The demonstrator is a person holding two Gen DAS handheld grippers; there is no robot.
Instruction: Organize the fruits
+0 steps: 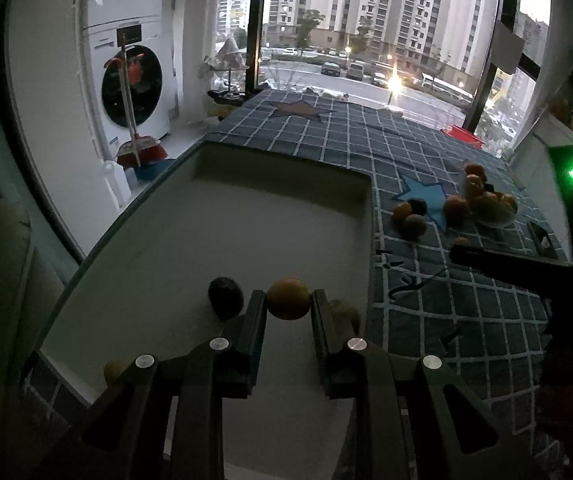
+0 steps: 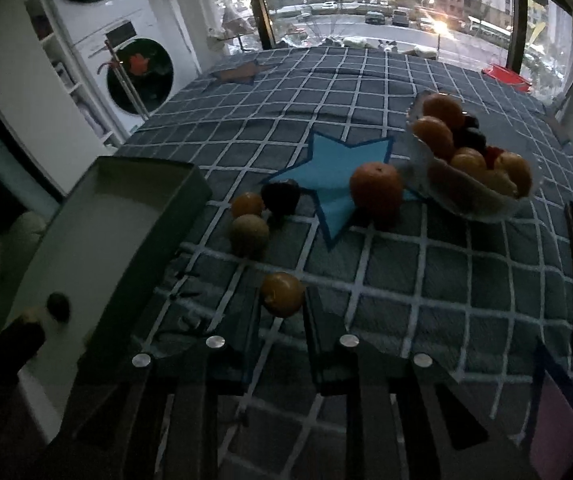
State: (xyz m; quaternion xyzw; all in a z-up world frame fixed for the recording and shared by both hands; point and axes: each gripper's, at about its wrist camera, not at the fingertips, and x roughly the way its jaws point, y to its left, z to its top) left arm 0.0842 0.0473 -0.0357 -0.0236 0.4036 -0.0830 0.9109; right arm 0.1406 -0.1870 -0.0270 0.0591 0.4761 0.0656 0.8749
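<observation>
My left gripper is shut on a small orange fruit and holds it over the white tray. A dark plum lies in the tray to its left, and a pale fruit lies behind the right finger. My right gripper is shut on a yellow-orange fruit above the checked cloth. Ahead of it lie a large orange, a dark plum, a small orange fruit and a greenish fruit. A glass bowl holds several fruits.
The tray sits at the left edge of the table in the right wrist view, with a plum in it. A blue star patch is on the cloth. A red box stands at the far right. Washing machines stand at the left.
</observation>
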